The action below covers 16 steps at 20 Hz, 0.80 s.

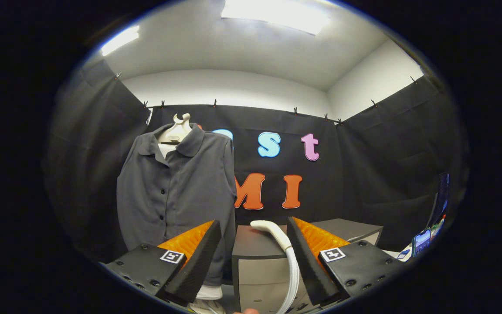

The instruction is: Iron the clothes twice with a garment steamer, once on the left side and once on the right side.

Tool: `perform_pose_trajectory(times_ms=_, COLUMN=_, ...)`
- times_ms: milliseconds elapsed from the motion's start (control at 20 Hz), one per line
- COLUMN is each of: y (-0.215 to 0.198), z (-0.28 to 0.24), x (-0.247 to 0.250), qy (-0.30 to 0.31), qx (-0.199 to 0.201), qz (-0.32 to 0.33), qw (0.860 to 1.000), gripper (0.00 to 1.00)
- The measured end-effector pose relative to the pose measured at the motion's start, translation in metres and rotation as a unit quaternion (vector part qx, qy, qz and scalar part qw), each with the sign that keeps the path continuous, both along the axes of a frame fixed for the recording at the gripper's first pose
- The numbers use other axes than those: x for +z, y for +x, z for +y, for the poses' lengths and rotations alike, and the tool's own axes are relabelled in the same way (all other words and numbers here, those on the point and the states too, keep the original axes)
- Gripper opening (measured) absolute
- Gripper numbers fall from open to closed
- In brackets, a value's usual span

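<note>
Gripper view, entries as we find them. Item one: the gripper (254, 231), lower centre of the frame, its two fingers spread wide apart and pinching nothing. Item two: a white curved steamer handle (279, 237), lower centre, rising between the fingers and lying closer to the right finger (305, 257); we cannot tell whether it touches that finger. Its hose runs down from it toward the bottom of the frame. Item three: a grey button-front shirt (177, 192), left of centre, hanging upright on a pale hanger (180, 126) against the black booth wall, beyond the left finger (198, 257). The shirt's collar is open and its buttons run down the middle. Item four: a dark-topped cabinet (253, 250), lower centre, beyond the fingers, with the steamer handle in front of it. Item five: a phone (421, 242) with a lit screen, lower right.
</note>
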<state>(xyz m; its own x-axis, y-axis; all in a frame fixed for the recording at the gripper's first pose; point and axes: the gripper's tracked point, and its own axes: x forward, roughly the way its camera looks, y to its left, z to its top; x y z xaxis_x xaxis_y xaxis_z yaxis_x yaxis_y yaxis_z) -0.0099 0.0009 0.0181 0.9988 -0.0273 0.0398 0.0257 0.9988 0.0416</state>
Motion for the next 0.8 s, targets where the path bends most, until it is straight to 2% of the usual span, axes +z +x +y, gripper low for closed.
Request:
perform_pose_trajectory(times_ms=200, y=0.012, z=-0.022, x=0.001, qy=-0.021, qx=-0.032, qz=0.015, qw=0.999, gripper=0.97)
perform_pose_trajectory(times_ms=400, y=0.041, z=-0.046, x=0.008, qy=-0.043, qx=-0.074, qz=0.040, qw=0.996, gripper=0.97)
perform_pose_trajectory(times_ms=650, y=0.094, z=-0.082, x=0.004, qy=-0.027, qx=-0.113, qz=0.079, qw=0.990, gripper=0.98)
perform_pose_trajectory(times_ms=800, y=0.130, z=-0.111, x=-0.017, qy=-0.025, qx=-0.142, qz=0.130, qw=0.981, gripper=0.97)
